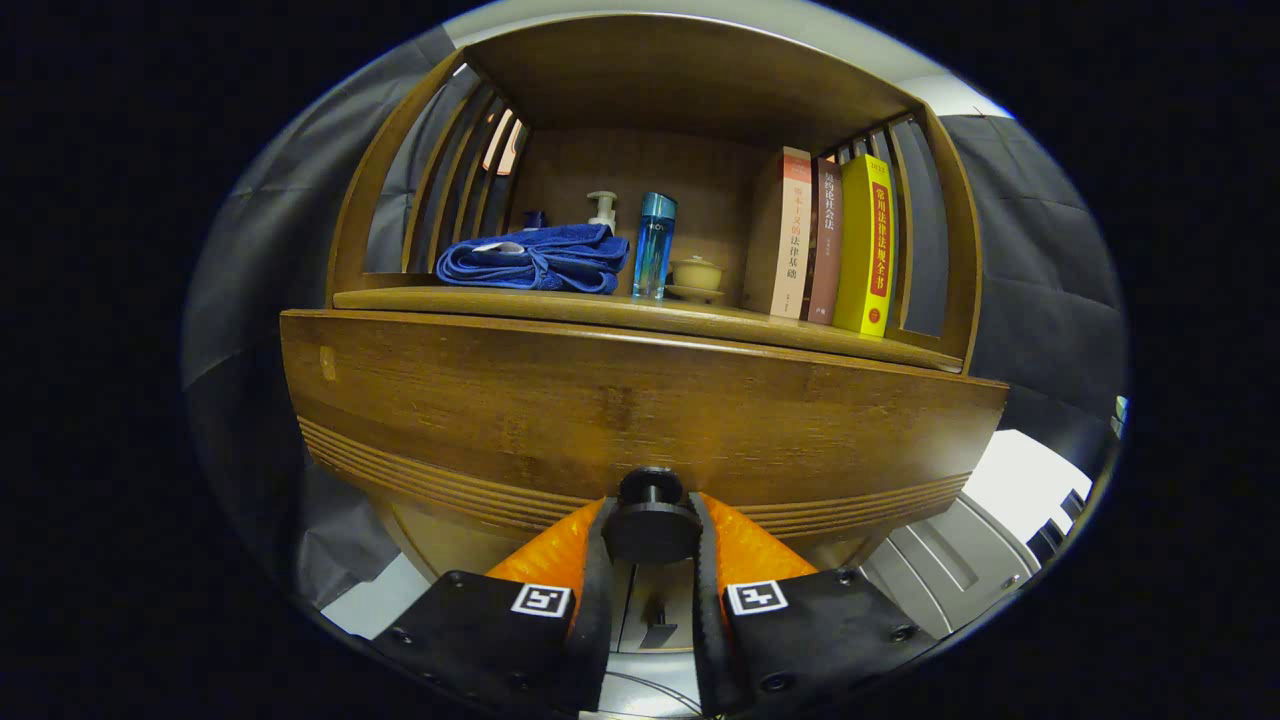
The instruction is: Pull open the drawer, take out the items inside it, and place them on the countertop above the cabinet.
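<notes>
The round black knob (651, 520) of the wooden drawer (640, 420) is clamped between both fingers of the gripper (651, 545). On the countertop (640, 312) above are set a folded blue towel (535, 258), a pump bottle (602, 209), a blue bottle (655, 245), a small lidded cup (696, 274) and three upright books (830, 245). Chinese titles are printed down the spines, too small to be read with certainty.

Wide brown wooden drawer (640, 410) with grooved lower edge, front facing the camera, round black knob (651, 520) at its lower middle, gripped between the claw (652, 540) fingers, counter (640, 310) just above it
</notes>
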`<state>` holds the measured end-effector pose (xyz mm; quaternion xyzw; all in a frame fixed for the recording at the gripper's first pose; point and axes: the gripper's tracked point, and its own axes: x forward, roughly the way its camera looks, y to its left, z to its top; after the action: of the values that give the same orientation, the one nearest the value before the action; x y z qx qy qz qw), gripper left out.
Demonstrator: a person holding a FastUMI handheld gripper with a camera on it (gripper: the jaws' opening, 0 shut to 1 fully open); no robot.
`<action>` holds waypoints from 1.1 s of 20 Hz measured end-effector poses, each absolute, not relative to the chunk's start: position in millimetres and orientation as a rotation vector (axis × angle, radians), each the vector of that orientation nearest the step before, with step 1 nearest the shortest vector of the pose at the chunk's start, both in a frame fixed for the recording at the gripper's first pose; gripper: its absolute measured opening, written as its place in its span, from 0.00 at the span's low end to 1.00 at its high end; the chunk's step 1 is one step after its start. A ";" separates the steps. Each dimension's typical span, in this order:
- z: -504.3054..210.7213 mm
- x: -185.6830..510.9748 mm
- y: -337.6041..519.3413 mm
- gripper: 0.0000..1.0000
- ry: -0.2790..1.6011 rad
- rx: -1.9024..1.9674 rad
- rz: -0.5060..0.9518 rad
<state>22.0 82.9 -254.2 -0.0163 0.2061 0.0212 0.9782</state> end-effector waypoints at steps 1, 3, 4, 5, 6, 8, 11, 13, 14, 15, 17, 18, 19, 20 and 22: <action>-253.0 17.9 82.7 0.43 0.420 -0.033 0.042; -250.5 10.7 82.1 0.43 0.428 -0.029 0.034; -250.4 7.8 82.4 0.43 0.434 -0.028 0.032; -249.9 4.1 82.3 0.43 0.441 -0.030 0.031; -249.2 0.4 81.9 0.43 0.448 -0.035 0.031; -246.7 -6.9 81.8 0.43 0.461 -0.038 0.024; -245.3 -18.3 80.7 0.43 0.482 -0.044 0.014; -243.3 -24.5 80.5 0.43 0.490 -0.038 0.009; -242.3 -27.7 80.5 0.43 0.493 -0.035 0.008; -241.7 -31.0 80.4 0.43 0.500 -0.036 0.009; -240.4 -38.0 79.8 0.43 0.510 -0.042 0.009; -239.6 -41.8 79.4 0.43 0.513 -0.042 0.008; -239.0 -46.7 78.3 0.43 0.515 -0.038 0.007; -237.3 -51.4 79.0 0.43 0.517 -0.032 0.008; -238.5 -57.1 79.4 0.43 0.525 -0.033 0.009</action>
<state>-57.1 79.4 -238.5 -0.0161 0.2595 0.0046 0.9656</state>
